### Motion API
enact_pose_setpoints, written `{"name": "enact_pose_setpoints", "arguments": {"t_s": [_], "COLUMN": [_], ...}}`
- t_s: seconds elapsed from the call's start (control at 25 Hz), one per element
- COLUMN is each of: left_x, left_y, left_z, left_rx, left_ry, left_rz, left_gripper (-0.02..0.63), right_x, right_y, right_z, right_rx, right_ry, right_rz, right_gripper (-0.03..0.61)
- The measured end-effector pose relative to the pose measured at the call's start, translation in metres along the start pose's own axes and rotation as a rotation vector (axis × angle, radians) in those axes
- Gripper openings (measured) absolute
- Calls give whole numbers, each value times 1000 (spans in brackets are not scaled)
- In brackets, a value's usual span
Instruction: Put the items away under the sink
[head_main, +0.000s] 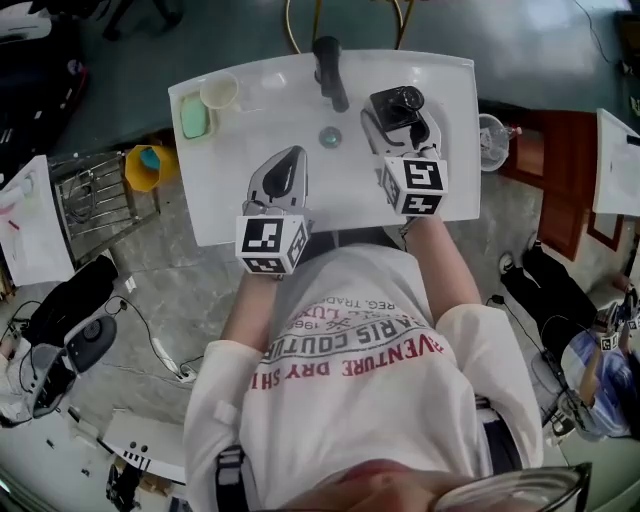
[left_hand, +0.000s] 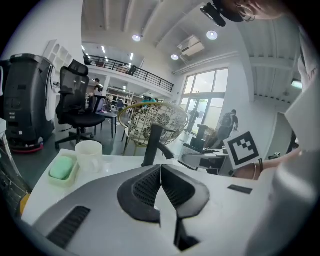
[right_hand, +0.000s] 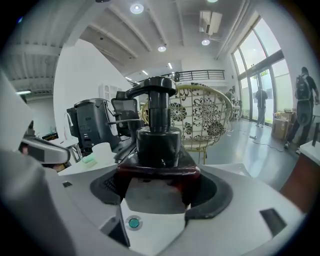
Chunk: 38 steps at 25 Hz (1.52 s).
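- White sink top (head_main: 260, 140), open hall behind; black faucet (head_main: 330, 72), green soap (head_main: 193, 119) and cup (head_main: 219, 92) at the back.
- Right gripper (right_hand: 159, 192) clenched on a dark pump bottle (right_hand: 158, 132), over the basin beside the faucet.
- Left gripper (left_hand: 161, 185): jaws pressed together, nothing between.
- Step, as judged: bottle grasped. Next, lower it under the sink; no cupboard in view.

Bright, even indoor light comes from round ceiling lamps (right_hand: 136, 8) high in both gripper views and from tall windows (right_hand: 252, 52) at the upper right of the right gripper view, where the glass washes out to pale glare. The white sink top (head_main: 260, 120) in the head view carries only faint, soft shadows. All views bend strongly toward the edges, the gripper views have black corners, and the dark pump bottle (right_hand: 159, 135) close to the lens looks slightly soft.
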<state>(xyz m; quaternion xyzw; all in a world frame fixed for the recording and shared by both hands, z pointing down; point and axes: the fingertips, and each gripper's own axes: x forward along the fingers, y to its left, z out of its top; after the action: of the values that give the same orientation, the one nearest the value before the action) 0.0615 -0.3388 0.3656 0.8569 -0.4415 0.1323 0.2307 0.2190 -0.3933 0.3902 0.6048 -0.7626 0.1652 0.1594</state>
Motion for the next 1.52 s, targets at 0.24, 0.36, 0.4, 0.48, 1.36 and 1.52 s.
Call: {"name": "enact_pose_setpoints", "arguments": {"t_s": [0.24,0.36,0.4,0.48,1.36,1.52], "left_x": [-34,-53,-58,-67,-231,-261], "left_y": [-12,-17,-18,-21,-149,-155], "left_z": [5,-5,-9,-17,-150,-190], "left_rx": [17,10,8,13,-74,-95], "left_ry": [-39,-32,-28,-22,-108,-82], "left_rz": [-71,-107,-118,-133,61,110], "left_gripper": [23,23,23,23,23,23], "right_x": [-56,-78,-84,-97,-302,-323], "right_y": [32,49,55,65,112,123], "right_z": [4,5,6,4,-106,-145], "right_rx": [40,29,31,42,38,41], "right_ry": [-41,-60,-67,-83,-78,-39], "right_rz": [-8,-10,-8,-2,201,224], "right_gripper": [364,364,364,364,364,364]}}
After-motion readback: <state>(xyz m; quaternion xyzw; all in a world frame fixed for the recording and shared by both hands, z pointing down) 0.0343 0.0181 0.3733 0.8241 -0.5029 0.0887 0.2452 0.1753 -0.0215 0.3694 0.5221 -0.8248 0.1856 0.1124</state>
